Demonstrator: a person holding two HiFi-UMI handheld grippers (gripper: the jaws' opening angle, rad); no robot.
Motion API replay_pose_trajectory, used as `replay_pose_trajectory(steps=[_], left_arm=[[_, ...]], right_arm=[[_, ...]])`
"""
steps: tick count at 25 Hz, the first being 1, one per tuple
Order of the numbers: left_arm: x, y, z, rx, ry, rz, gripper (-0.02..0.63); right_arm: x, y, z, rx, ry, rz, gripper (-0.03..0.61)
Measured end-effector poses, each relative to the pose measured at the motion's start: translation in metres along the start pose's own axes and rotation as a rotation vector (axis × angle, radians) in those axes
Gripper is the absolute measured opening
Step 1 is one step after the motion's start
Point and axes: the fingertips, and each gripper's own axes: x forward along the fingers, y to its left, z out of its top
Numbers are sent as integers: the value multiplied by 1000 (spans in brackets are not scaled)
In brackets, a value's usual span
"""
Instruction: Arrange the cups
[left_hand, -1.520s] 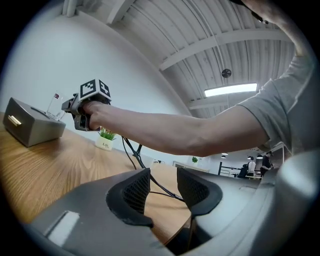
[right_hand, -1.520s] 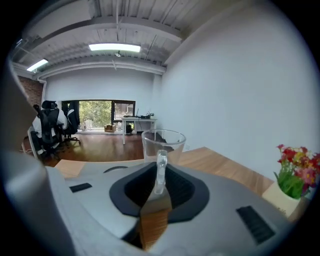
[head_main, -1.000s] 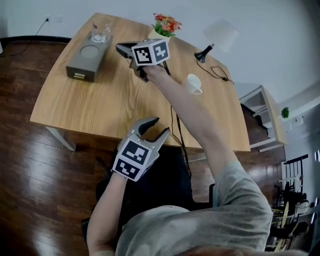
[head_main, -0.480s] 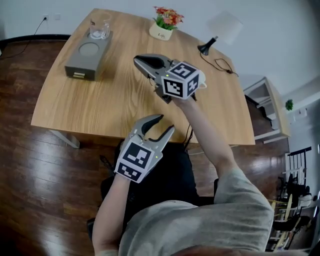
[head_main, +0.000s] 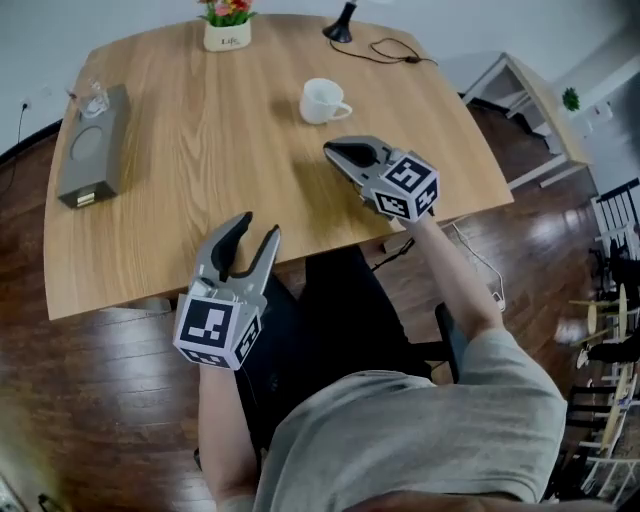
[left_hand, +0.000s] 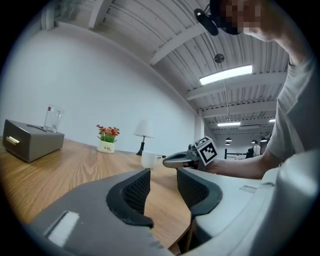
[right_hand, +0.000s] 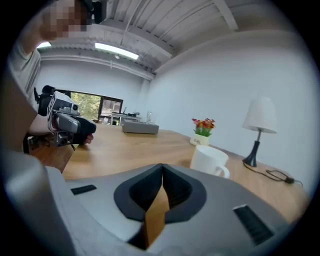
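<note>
A white mug (head_main: 322, 100) stands upright on the wooden table (head_main: 200, 200), right of the middle. A clear glass cup (head_main: 92, 98) sits on top of a grey box (head_main: 88, 155) at the far left. My right gripper (head_main: 335, 152) hovers over the table just on the near side of the mug, shut with nothing in it. From the right gripper view, the mug (right_hand: 210, 161) is close ahead to the right of the shut jaws. My left gripper (head_main: 255, 228) is open and empty at the near table edge. In the left gripper view, the mug (left_hand: 148, 159) is straight ahead.
A flower pot (head_main: 226, 30) and a black lamp base (head_main: 340, 25) with its cable stand along the far edge. A white shelf unit (head_main: 520, 100) is on the floor beyond the table's right corner. Bare wood lies between the box and the mug.
My right gripper has pulled back from the far side of the table, near the box, to the near right by the mug. The head view has swung. The left gripper has stayed put.
</note>
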Motion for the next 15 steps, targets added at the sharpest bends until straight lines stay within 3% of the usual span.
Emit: replay_pose_trajectory(steps=[4,6,9,10,12,15], left_arm=[[12,7,3,-12,-6,15,161],[18,9,2,4,11,20,161],[28,10,-3,42,54,19,161],[31,10,-5,52,72,17,161],[35,9,-9,51,100,8,161],[40,6,-7,19,98,-9,161]], right_arm=[[-21,-31,-20,208,-63,-7,38],[-25,-43,-24,256,-81,-37,44],[-27,-67,-30,243,-52,-110,59],[-26,-75,-31,238,-39,-124,168],[-20,-87,-32,211,0,-140,243],[-13,-102,-30,134,57,-175,251]])
